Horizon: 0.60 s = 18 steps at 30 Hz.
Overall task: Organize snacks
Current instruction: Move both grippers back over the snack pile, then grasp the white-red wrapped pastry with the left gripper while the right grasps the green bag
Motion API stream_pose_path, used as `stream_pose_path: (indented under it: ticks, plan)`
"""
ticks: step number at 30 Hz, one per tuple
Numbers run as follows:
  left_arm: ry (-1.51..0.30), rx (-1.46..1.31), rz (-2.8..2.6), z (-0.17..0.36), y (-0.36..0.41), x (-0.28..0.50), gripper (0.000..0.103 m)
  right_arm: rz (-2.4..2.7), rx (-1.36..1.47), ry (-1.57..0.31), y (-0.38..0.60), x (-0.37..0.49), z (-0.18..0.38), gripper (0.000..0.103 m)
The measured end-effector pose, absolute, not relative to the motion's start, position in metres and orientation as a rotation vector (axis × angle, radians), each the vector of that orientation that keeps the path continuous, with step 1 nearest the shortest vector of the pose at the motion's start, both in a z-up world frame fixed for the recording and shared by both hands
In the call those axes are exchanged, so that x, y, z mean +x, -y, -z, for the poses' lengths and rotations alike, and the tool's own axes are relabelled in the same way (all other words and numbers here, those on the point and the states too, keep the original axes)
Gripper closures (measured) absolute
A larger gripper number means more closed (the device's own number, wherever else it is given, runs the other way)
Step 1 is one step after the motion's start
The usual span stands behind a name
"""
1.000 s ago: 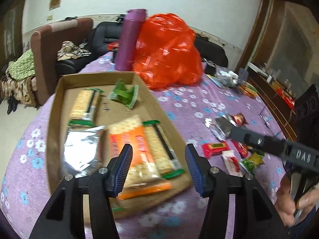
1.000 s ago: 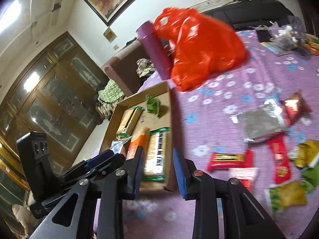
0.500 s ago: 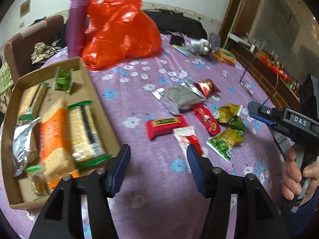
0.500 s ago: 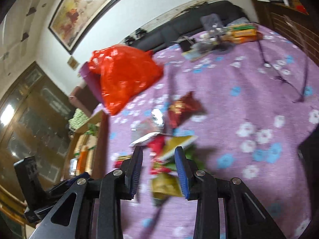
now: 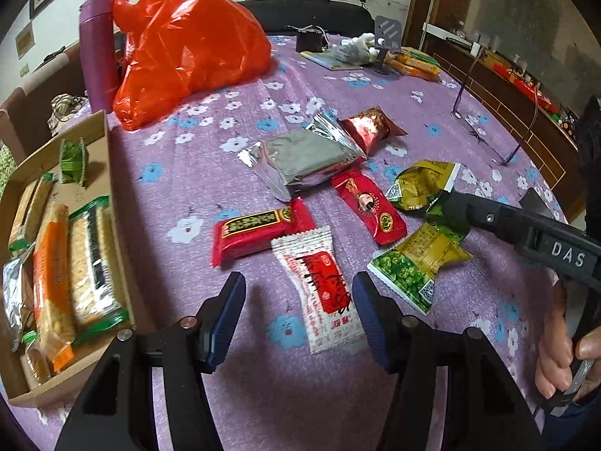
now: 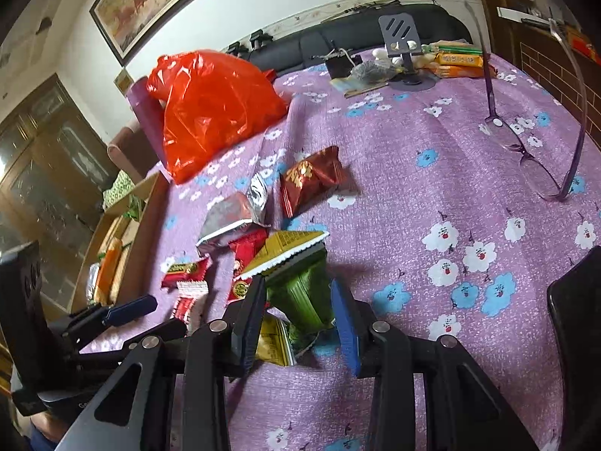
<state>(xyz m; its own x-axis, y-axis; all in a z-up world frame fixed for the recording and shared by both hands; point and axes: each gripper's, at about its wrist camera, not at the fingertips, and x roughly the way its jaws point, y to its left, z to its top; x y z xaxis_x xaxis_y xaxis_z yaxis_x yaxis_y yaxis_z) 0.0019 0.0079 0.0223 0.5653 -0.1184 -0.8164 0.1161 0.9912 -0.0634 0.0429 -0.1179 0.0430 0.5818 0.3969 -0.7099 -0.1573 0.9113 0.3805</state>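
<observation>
My left gripper (image 5: pixel 298 297) hangs open over a white-and-red candy wrapper (image 5: pixel 326 293), which lies flat on the purple cloth between its fingers without touching them. My right gripper (image 6: pixel 296 289) has a green packet (image 6: pixel 300 293) between its fingers; its jaws are opening and the right pad stands just off the packet. Around them lie a red bar (image 5: pixel 259 233), a silver packet (image 5: pixel 304 158), a dark red packet (image 5: pixel 370 127), a red candy (image 5: pixel 370 206) and a green pea packet (image 5: pixel 413 267). The cardboard tray (image 5: pixel 109 173) at the left holds several cracker packs.
An orange plastic bag (image 5: pixel 188 45) and a purple flask (image 5: pixel 97 49) stand behind the tray. A pair of glasses (image 6: pixel 533 158) lies at the right, a phone stand (image 6: pixel 402 37) and more snack packs at the far edge. A hand (image 5: pixel 563 357) holds the right gripper.
Both grippers have swung from over the tray to the loose snacks on the right and come lower. The right gripper now has the green packet between its fingers.
</observation>
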Motion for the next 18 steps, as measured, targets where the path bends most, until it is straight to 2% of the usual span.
stream_pose_path:
  ticks: [7, 18]
  plan:
    - [-0.967, 0.024, 0.148, -0.013, 0.000, 0.007, 0.050, -0.320, 0.219, -0.884, 0.109, 0.043, -0.040, 0.064]
    - [-0.922, 0.025, 0.139, -0.011, -0.001, 0.007, 0.051, -0.293, 0.133, -0.881, 0.098, 0.041, -0.038, 0.064]
